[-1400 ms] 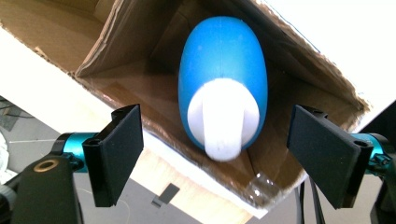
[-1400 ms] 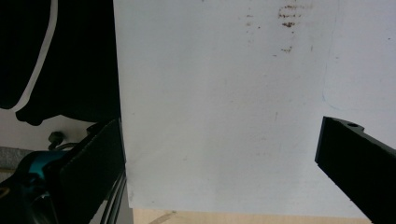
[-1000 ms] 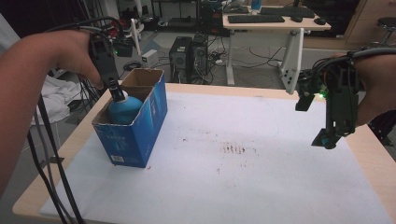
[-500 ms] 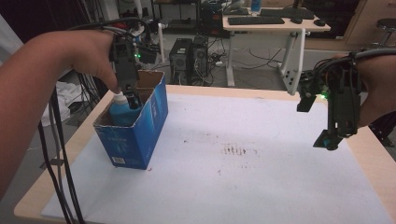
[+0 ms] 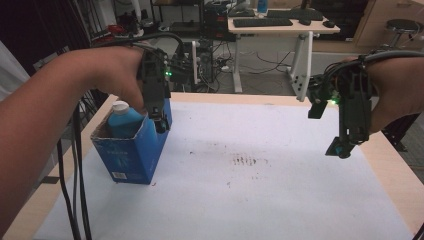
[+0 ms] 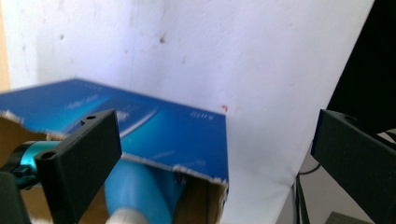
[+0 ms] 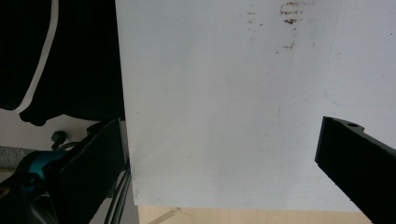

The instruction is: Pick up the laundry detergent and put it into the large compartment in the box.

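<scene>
- The blue bottle [image 5: 123,120] with its white cap stood inside the open blue carton [image 5: 131,150], which sat at the left of the white-covered worktop [image 5: 260,190], toward its far edge.
- The left hand-held gripper [image 5: 161,122] hung at the carton's far right corner, just beside the bottle, with its jaws spread wide and nothing between them; in the left gripper view the bottle's [image 6: 140,191] body and pale neck lay below the torn cardboard rim.
- The right hand-held gripper [image 5: 342,148] hovered over the right side of the worktop, well apart from the carton, its jaws likewise spread and empty, with bare white sheet beneath them in the right gripper view.
- Judged from this, the step in hand was getting a grip on the bottle in the carton, and it had not yet been made.
- To do it well, the left hand-held gripper probably needed to shift left so that the jaws straddled the bottle's neck rather than the carton wall, then come down squarely before closing.
- The carton looked light and open-topped, so a sideways nudge could have tipped or slid it; a straight vertical approach seemed safer.
- The idle right hand-held gripper could have steadied the carton's near right side during a lift, since the bottle seemed to fit snugly and might have dragged the carton up.
- Closing on the neck under the cap seemed likelier to hold than on the smooth, rounded body.
</scene>
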The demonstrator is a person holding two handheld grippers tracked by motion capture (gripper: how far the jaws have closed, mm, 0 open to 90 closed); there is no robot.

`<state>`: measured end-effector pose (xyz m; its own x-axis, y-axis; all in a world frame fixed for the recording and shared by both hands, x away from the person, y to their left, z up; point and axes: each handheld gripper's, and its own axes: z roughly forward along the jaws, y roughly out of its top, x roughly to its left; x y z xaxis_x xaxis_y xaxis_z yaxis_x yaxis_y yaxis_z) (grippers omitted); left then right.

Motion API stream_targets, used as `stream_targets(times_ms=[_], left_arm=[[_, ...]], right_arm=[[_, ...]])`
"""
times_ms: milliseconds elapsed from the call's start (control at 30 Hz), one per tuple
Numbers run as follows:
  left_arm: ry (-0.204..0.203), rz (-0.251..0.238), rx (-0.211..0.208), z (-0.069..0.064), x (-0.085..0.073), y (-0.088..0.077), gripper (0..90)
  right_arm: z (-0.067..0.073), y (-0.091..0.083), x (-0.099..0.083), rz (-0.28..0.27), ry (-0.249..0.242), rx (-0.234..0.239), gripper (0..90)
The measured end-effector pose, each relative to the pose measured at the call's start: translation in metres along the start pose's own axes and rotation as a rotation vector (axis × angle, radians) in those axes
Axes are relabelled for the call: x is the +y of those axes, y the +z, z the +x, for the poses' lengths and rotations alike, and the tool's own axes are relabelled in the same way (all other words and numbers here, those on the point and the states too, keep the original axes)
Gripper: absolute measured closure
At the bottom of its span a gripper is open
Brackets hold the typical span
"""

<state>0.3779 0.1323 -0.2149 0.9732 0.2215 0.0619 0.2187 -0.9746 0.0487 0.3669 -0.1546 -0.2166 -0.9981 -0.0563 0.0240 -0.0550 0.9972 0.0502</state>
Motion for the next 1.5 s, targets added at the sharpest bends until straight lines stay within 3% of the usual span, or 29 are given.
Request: stream_targets(times_ms=[67, 233, 567, 1500], left_arm=[[0.018, -0.005, -0.028, -0.003, 0.005, 0.007, 1.7], [0.037, -0.004, -0.051, -0.006, 0.014, 0.023, 1.7], [0.034, 0.035, -0.071, 0.002, 0.025, 0.058, 1.6], [0.065, 0.024, -0.065, 0.007, 0.023, 0.06, 1.7]], right_arm=[[0.0, 0.0, 0.002, -0.001, -0.002, 0.001, 0.8], [0.001, -0.001, 0.005, 0.005, -0.002, -0.004, 0.7], [0.001, -0.005, 0.006, -0.001, -0.027, -0.008, 0.7], [-0.004, -0.004, 0.009, -0.002, -0.035, -0.004, 0.7]])
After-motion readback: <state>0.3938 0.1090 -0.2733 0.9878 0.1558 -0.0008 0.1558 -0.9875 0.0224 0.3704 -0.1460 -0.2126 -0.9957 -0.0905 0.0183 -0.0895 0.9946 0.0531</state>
